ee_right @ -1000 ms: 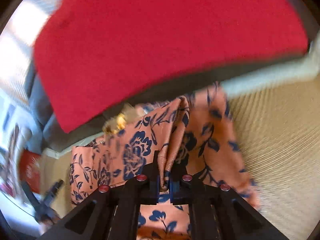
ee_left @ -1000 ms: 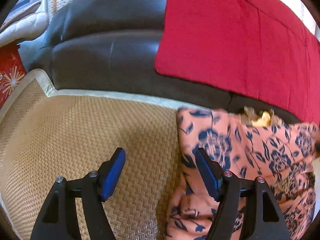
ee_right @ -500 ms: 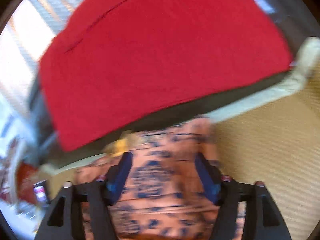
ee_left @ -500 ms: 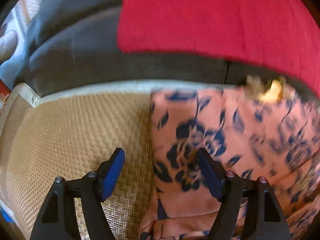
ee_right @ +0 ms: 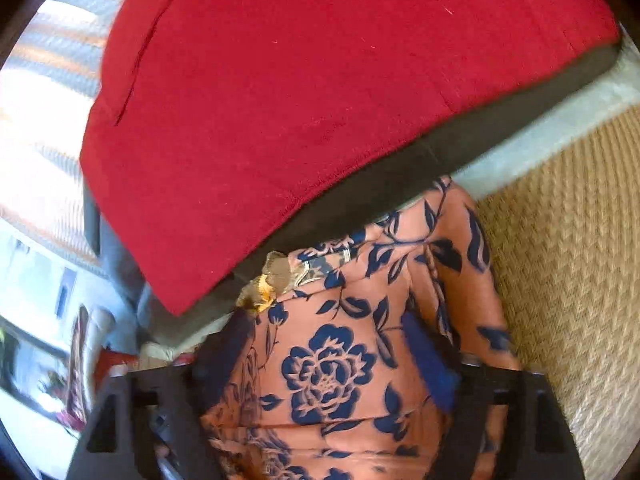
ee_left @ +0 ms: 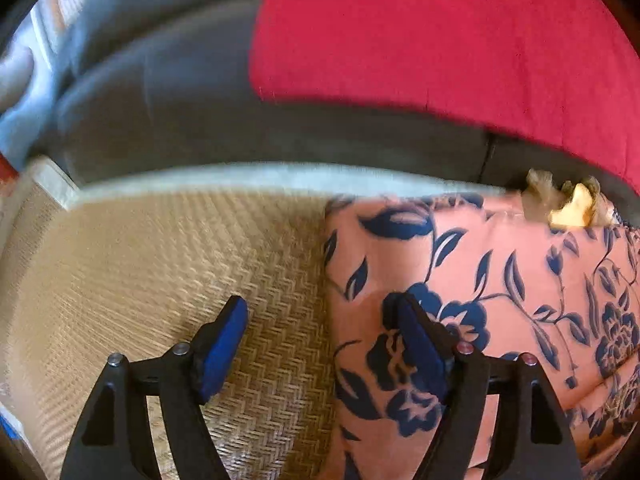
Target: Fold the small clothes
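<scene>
You have just opened the right tool (ee_right: 328,364) over the garment (ee_right: 340,364) on the mat (ee_left: 160,264), left tool (ee_left: 320,340) open astride its edge, so probably grip that edge next.

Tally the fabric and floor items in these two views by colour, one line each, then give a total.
Red: 1, the red cloth draped over the sofa.
Peach with navy flowers: 1, the floral garment on the mat.
Dark grey: 1, the sofa.
Tan: 1, the woven mat.
Total: 4
</scene>
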A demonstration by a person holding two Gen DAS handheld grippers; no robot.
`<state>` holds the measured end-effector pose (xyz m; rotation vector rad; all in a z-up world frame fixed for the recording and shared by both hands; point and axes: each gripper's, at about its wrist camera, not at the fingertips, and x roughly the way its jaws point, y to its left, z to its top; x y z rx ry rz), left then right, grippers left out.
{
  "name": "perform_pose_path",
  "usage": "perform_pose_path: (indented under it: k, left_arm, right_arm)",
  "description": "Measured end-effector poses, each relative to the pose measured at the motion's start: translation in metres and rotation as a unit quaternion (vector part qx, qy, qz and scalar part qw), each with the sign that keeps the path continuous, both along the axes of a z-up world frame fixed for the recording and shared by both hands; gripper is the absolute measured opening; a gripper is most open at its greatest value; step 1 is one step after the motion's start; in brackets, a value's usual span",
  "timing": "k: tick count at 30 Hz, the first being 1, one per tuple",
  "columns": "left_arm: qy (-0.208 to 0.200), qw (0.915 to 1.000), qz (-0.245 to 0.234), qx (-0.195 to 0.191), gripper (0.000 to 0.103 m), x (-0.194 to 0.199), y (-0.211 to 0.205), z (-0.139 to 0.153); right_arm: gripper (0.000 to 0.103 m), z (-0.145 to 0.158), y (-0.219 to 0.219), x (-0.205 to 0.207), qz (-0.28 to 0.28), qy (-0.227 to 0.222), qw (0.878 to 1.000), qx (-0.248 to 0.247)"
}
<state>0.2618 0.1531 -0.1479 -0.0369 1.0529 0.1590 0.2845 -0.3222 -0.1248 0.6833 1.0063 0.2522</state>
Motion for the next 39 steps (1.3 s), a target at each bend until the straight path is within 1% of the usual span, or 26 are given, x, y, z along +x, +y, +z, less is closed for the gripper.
perform_pose_path:
  k: [1,2,3,4,6,7,8,9,10,11,12,13,15,17,19,20,22,23,24,26,29,31,33,35,37,39]
  left_arm:
    - [-0.001,0.9999,0.012,-0.005,0.079,-0.002,0.003,0.007]
    - [-0.009,0.9997,0.021,-0.006,0.078,-0.007,0.005,0.016]
    - [-0.03,0.9993,0.019,-0.012,0.078,-0.016,0.006,0.026]
    - [-0.04,0.999,0.016,-0.016,0.078,-0.023,0.007,0.032]
    - [-0.054,0.9982,0.001,-0.026,0.078,-0.048,0.005,0.039]
    - [-0.051,0.9984,-0.013,-0.022,0.078,-0.055,0.002,0.037]
    - [-0.04,0.999,-0.019,-0.006,0.078,-0.061,-0.002,0.03]
    - [-0.003,0.9998,-0.013,0.018,0.078,-0.063,-0.004,0.012]
    - [0.01,0.9997,-0.011,0.02,0.079,-0.065,-0.001,0.008]
    - [-0.011,0.9997,-0.008,0.018,0.079,-0.071,-0.002,0.011]
    - [-0.005,0.9998,-0.004,0.021,0.079,-0.071,-0.004,0.016]
    - [-0.006,0.9998,-0.003,0.017,0.079,-0.08,-0.004,0.024]
    - [-0.056,0.9984,-0.003,-0.002,0.079,-0.104,-0.005,0.05]
    - [-0.073,0.9973,-0.011,-0.008,0.079,-0.128,-0.005,0.068]
    - [-0.094,0.9952,-0.016,-0.024,0.079,-0.164,0.006,0.086]
    - [-0.098,0.9944,-0.014,-0.038,0.081,-0.176,0.017,0.089]
    - [-0.086,0.9932,-0.02,-0.076,0.081,-0.219,0.027,0.086]
    - [-0.081,0.9928,-0.02,-0.086,0.081,-0.224,0.03,0.084]
    - [-0.073,0.9924,-0.023,-0.096,0.081,-0.243,0.032,0.08]
    - [-0.055,0.9923,-0.028,-0.107,0.081,-0.271,0.037,0.071]
    - [-0.026,0.9919,-0.027,-0.122,0.081,-0.3,0.032,0.055]
    - [-0.012,0.9907,-0.021,-0.134,0.081,-0.32,0.029,0.047]
    - [0.004,0.9893,-0.01,-0.146,0.081,-0.324,0.028,0.035]
    - [0.016,0.988,-0.005,-0.154,0.081,-0.335,0.026,0.03]
    - [0.019,0.988,-0.008,-0.153,0.081,-0.342,0.02,0.024]
    - [0.018,0.9881,-0.011,-0.152,0.081,-0.35,0.017,0.027]
  right_arm:
    - [0.085,-0.002,-0.002,0.001,-0.002,0.001,1.0,0.008]
    - [0.085,0.005,-0.004,-0.004,-0.01,-0.008,1.0,0.013]
    - [0.087,0.017,-0.002,-0.01,-0.013,-0.015,1.0,0.011]
    - [0.087,0.029,-0.001,-0.02,-0.008,-0.035,0.999,0.008]
    - [0.087,0.044,-0.001,-0.04,-0.002,-0.055,0.998,0.006]
    - [0.087,0.049,-0.002,-0.048,0.006,-0.062,0.998,0.01]
    - [0.087,0.047,0.001,-0.058,0.026,-0.061,0.998,0.014]
    - [0.087,0.042,0.003,-0.06,0.035,-0.055,0.998,0.01]
    - [0.088,0.026,0.006,-0.062,0.041,-0.03,0.999,-0.013]
    - [0.088,0.014,0.005,-0.059,0.038,-0.006,0.999,-0.03]
    - [0.085,0.001,0.001,-0.059,0.033,0.018,0.999,-0.038]
    - [0.083,0.006,0.0,-0.063,0.027,0.006,0.999,-0.034]
    - [0.085,0.033,-0.001,-0.08,0.016,-0.033,0.999,-0.032]
    - [0.085,0.055,-0.005,-0.103,0.016,-0.065,0.997,-0.031]
    - [0.085,0.067,-0.009,-0.128,0.029,-0.064,0.997,-0.045]
    - [0.085,0.069,-0.011,-0.139,0.04,-0.059,0.996,-0.053]
    - [0.085,0.059,-0.022,-0.164,0.062,-0.027,0.996,-0.065]
    - [0.085,0.054,-0.029,-0.181,0.074,-0.004,0.995,-0.066]
    - [0.085,0.046,-0.035,-0.197,0.083,0.015,0.994,-0.07]
    - [0.085,0.023,-0.044,-0.233,0.091,0.053,0.991,-0.082]
    - [0.085,-0.002,-0.064,-0.274,0.083,0.088,0.99,-0.068]
    - [0.085,-0.007,-0.074,-0.295,0.079,0.103,0.99,-0.052]
    - [0.085,-0.008,-0.075,-0.31,0.075,0.105,0.991,-0.044]
    - [0.084,0.0,-0.068,-0.32,0.082,0.096,0.99,-0.065]
    - [0.084,-0.001,-0.062,-0.323,0.09,0.097,0.989,-0.068]
    - [0.084,0.001,-0.052,-0.326,0.098,0.099,0.985,-0.1]
